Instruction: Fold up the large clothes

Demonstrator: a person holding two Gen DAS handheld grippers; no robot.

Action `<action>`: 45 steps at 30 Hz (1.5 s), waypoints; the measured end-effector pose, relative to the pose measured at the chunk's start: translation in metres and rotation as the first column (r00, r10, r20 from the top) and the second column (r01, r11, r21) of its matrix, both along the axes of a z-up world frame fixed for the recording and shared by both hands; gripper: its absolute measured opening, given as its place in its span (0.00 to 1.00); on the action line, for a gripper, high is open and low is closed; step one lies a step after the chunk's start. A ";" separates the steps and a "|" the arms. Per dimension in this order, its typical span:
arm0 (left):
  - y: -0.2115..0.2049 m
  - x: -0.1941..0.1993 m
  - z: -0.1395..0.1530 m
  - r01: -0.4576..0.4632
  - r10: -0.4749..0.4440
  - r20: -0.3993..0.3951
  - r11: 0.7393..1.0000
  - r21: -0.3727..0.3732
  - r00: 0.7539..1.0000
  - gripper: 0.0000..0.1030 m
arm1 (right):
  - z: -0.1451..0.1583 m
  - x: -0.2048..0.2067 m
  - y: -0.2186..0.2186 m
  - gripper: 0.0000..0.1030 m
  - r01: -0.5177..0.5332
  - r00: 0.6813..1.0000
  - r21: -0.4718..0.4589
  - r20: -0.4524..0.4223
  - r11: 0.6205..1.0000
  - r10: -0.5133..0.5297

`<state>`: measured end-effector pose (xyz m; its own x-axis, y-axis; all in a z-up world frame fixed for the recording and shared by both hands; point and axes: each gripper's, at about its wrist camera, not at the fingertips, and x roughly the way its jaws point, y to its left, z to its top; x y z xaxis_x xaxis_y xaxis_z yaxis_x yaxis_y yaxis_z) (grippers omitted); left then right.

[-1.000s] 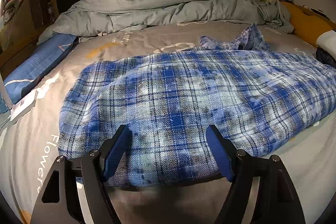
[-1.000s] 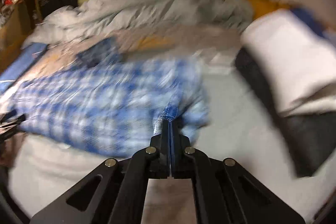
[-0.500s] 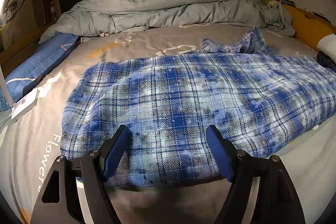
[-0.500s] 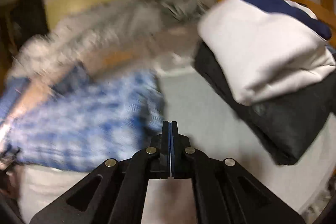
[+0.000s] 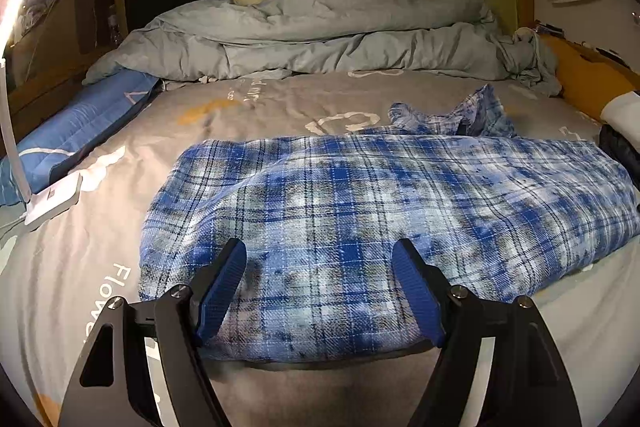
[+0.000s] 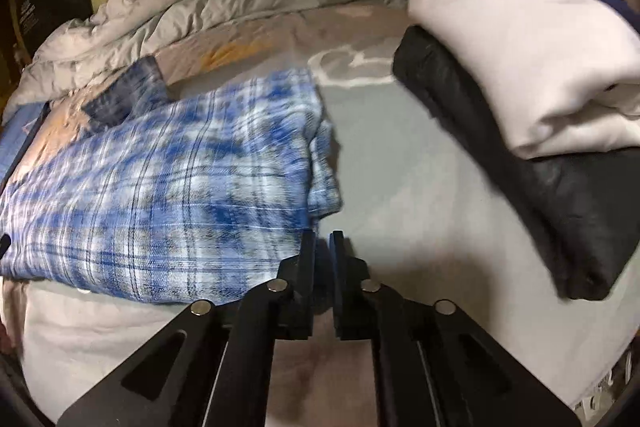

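A blue and white plaid shirt (image 5: 380, 195) lies folded lengthwise across the grey bed sheet (image 5: 260, 107), its collar end bunched at the far right. My left gripper (image 5: 320, 249) hovers open over the shirt's near edge, with its blue pads (image 5: 224, 283) apart and not pressing the cloth. In the right wrist view the shirt (image 6: 168, 179) fills the left side. My right gripper (image 6: 322, 237) sits just off the shirt's near right corner. Its jaws are opening, with a narrow gap and nothing between them.
A rumpled grey duvet (image 5: 320, 39) is heaped at the headboard. A blue pillow (image 5: 80, 123) and a white lamp base (image 5: 52, 199) lie at the left. At the right, a folded white garment (image 6: 520, 47) rests on a folded dark one (image 6: 560, 195).
The right gripper's view swung right toward the folded stack and then back to the shirt's corner, and its jaws have parted slightly. The left gripper and the shirt stayed put.
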<state>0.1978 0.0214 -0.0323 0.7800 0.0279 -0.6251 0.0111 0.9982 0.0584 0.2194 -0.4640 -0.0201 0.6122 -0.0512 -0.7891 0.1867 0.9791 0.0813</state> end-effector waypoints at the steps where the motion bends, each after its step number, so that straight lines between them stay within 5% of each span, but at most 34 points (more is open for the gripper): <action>1: -0.001 -0.001 0.000 0.003 -0.003 0.003 1.000 0.001 1.000 0.75 | 0.005 -0.003 0.000 0.08 -0.006 1.000 0.021 0.030 1.000 0.006; 3: -0.003 -0.002 0.002 0.008 -0.008 0.008 1.000 -0.005 1.000 0.75 | 0.018 -0.012 0.003 0.09 -0.024 0.996 0.029 0.087 0.999 0.021; 7: -0.004 0.001 0.013 0.014 -0.013 0.009 0.999 -0.034 1.000 0.75 | 0.041 -0.021 0.025 0.29 -0.108 0.982 0.098 0.168 0.989 0.091; 14: -0.014 0.020 0.044 0.029 -0.028 0.029 0.999 -0.044 0.999 0.75 | 0.059 0.002 0.088 0.29 -0.267 0.960 0.202 0.143 0.942 0.241; 18: -0.021 0.036 0.039 0.036 -0.035 0.019 0.998 -0.049 0.999 0.75 | 0.051 0.031 0.122 0.11 -0.295 0.955 0.200 0.058 0.934 0.289; 25: -0.020 0.051 -0.012 0.053 -0.056 -0.071 0.998 -0.047 0.996 0.66 | -0.010 0.068 0.141 0.00 -0.278 0.952 0.161 -0.087 0.947 0.294; 31: -0.022 0.056 -0.018 0.052 -0.055 -0.094 0.998 -0.035 0.994 0.66 | -0.022 0.067 0.135 0.00 -0.293 0.951 0.129 -0.067 0.947 0.303; 34: -0.021 0.055 -0.017 0.046 -0.049 -0.087 0.998 -0.036 0.995 0.66 | -0.007 0.057 0.119 0.01 -0.218 0.974 0.147 -0.024 0.965 0.224; 35: -0.021 0.054 -0.016 0.045 -0.048 -0.083 0.998 -0.039 0.995 0.66 | 0.001 0.046 0.108 0.04 -0.168 0.986 0.157 0.018 0.973 0.167; 39: -0.022 0.054 -0.016 0.043 -0.046 -0.080 0.998 -0.040 0.996 0.66 | 0.019 -0.003 0.063 0.57 0.033 0.991 0.116 0.128 0.993 -0.047; 45: -0.018 0.049 -0.012 0.054 -0.058 -0.058 0.996 -0.070 0.997 0.66 | -0.001 -0.045 -0.011 0.62 0.255 0.956 0.276 0.069 0.927 -0.284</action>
<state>0.2471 0.0032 -0.0439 0.7405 -0.0596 -0.6694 0.0687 0.9976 -0.0128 0.1745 -0.4755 -0.0212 0.6848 -0.0270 -0.7283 0.4165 0.8345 0.3607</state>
